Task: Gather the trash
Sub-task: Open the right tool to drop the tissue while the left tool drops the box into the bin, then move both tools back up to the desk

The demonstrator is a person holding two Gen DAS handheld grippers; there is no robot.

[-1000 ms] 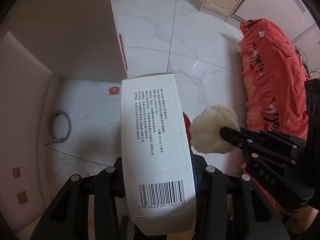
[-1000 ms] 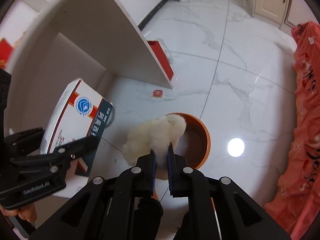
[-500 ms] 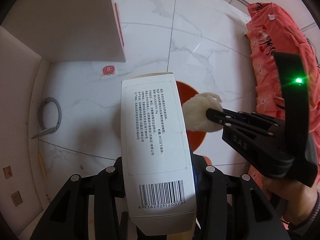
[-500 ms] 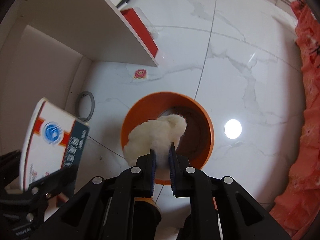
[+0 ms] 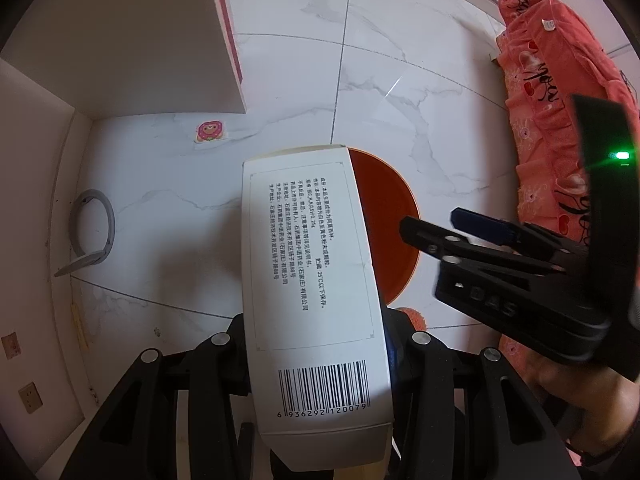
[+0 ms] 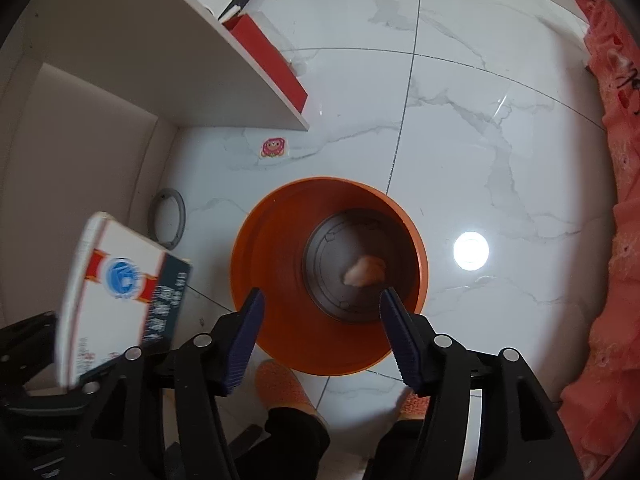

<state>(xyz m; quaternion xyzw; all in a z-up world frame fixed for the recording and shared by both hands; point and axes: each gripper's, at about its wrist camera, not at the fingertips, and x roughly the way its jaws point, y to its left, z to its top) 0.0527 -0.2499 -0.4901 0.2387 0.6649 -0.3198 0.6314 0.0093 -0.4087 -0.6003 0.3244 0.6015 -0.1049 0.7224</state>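
Note:
My left gripper is shut on a white carton with black print and a barcode; the carton also shows in the right wrist view, left of the bin. An orange bin stands on the floor below my right gripper, which is open and empty above the bin's near rim. A pale tissue wad lies on the bin's dark bottom. In the left wrist view the bin is partly hidden behind the carton, with my right gripper over its right side.
A white cabinet with a red edge stands at the left. A small pink sticker and a grey ring lie on the marble floor. Orange-red fabric hangs at the right. Orange slippers are below the bin.
My right gripper opened and the tissue wad dropped into the orange bin. Both grippers moved further over the bin; the left one still holds the carton.

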